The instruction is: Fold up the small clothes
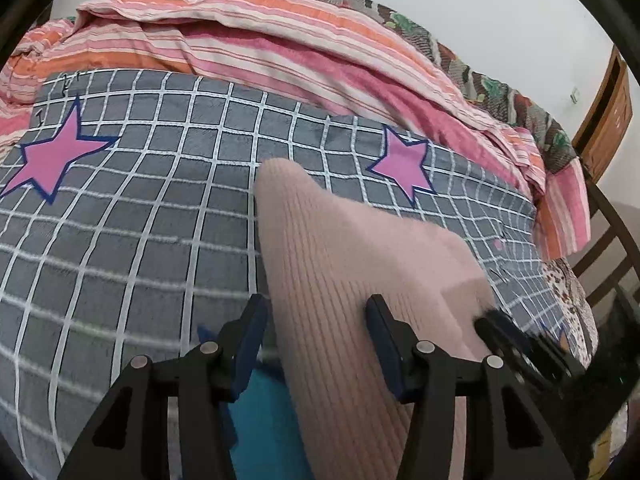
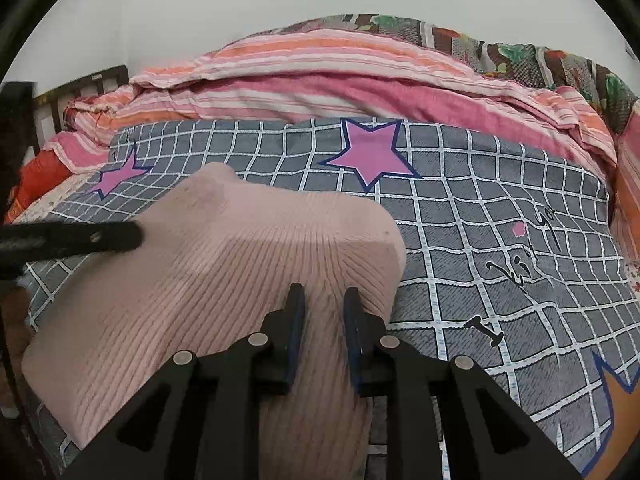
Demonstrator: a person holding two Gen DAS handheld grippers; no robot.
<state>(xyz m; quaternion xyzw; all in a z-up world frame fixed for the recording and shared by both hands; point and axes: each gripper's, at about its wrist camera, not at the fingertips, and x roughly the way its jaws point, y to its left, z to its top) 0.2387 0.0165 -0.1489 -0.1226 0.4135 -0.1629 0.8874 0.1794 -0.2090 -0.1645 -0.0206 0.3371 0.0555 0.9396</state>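
Folding is under way on the pink ribbed garment, which is raised off the grey grid blanket on the bed and drapes between the two claws.

**Claw state**
- Right claw: jaws drawn close together, pinching a bunched ridge of the garment at its right edge.
- Left claw: jaws set wide apart with the garment lying between and over them. In the right wrist view its tip reaches the garment's left side, but a firm grip cannot be confirmed.

**Procedure (judged)**
1. Confirm the left claw holds fabric before moving; an unheld edge will sag and spoil the fold line.
2. Keep both claws level so the knit hangs evenly.
3. Carry the lifted edge over the part nearest the blanket, aligning along the ribs.
4. Lower until the fabric rests on the blanket, then release.

**Materials and shapes**
- Garment: soft knit with fine parallel ribs; it stretches, and will likely slump if pulled unevenly. One rounded lobe projects toward the pink star printed on the blanket.
- Blanket: matte grey, white grid lines, blue-edged stars, slightly rumpled.
- Striped pink-and-orange quilt: heaped beyond the blanket's far edge.
- Teal fabric: lies under the garment beside the left claw.
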